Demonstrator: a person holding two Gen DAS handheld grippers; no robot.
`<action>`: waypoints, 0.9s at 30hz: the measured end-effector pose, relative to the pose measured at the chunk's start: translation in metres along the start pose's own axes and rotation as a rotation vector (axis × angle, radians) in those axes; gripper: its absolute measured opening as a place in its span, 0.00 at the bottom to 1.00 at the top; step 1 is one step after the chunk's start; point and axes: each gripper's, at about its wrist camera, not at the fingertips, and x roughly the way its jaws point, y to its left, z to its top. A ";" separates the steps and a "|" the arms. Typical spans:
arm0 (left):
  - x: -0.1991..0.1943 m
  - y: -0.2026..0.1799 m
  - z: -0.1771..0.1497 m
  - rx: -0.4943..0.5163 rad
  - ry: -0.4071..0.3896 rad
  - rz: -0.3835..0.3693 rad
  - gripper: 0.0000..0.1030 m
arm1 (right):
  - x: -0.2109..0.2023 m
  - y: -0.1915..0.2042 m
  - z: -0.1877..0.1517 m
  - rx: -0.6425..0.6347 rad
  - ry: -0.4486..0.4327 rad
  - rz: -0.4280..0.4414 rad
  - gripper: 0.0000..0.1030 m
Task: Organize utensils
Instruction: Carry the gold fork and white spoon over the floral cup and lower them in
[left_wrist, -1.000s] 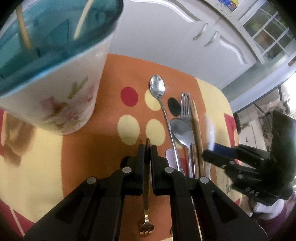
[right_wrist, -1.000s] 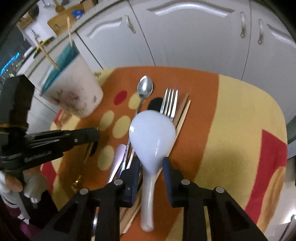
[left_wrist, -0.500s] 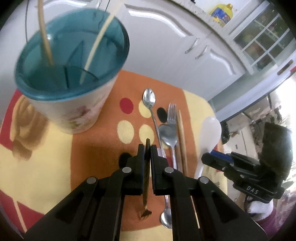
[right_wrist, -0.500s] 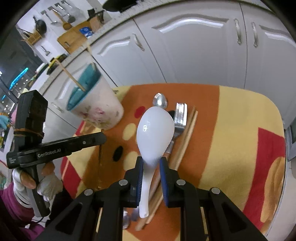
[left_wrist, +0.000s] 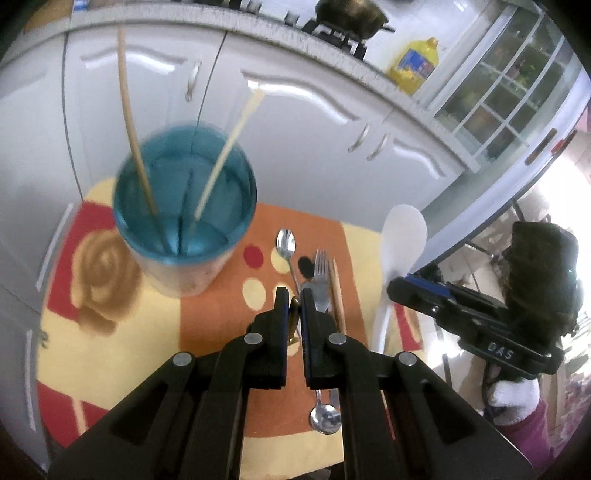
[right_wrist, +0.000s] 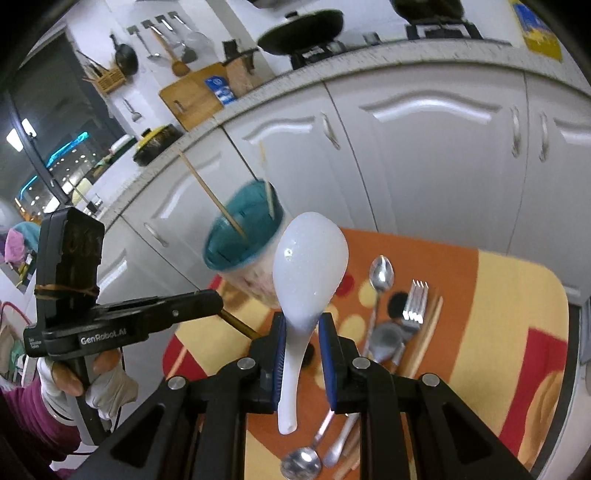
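Note:
My left gripper (left_wrist: 294, 306) is shut on a thin gold fork (left_wrist: 294, 317), lifted above the patterned cloth. In the right wrist view the left gripper (right_wrist: 216, 302) shows at the left with the gold handle (right_wrist: 240, 326) sticking out. My right gripper (right_wrist: 302, 326) is shut on a white ceramic spoon (right_wrist: 310, 266), bowl up, and the white spoon (left_wrist: 404, 236) also shows at the right of the left wrist view. A teal-lined floral utensil cup (left_wrist: 184, 206) holds two chopsticks and stands ahead and to the left of both grippers.
On the orange, yellow and red tablecloth (left_wrist: 221, 317) lie a long steel spoon (left_wrist: 286, 240), a fork (left_wrist: 320, 266), wooden chopsticks (left_wrist: 338, 295) and another spoon (left_wrist: 325, 417). White cabinets stand behind the small table. A gloved hand (right_wrist: 107, 384) holds the left tool.
Both grippers have risen from the cloth, carrying the gold fork and the white spoon. The right jaws closed tighter on the spoon handle. The cup now appears lower, its inside visible.

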 end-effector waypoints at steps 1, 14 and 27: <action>-0.007 -0.001 0.003 0.000 -0.009 -0.007 0.04 | -0.002 0.006 0.007 -0.011 -0.012 0.005 0.16; -0.092 0.017 0.088 0.034 -0.239 0.090 0.04 | 0.037 0.067 0.090 -0.079 -0.201 0.005 0.16; -0.032 0.068 0.093 0.012 -0.197 0.276 0.04 | 0.123 0.062 0.088 -0.180 -0.167 -0.123 0.11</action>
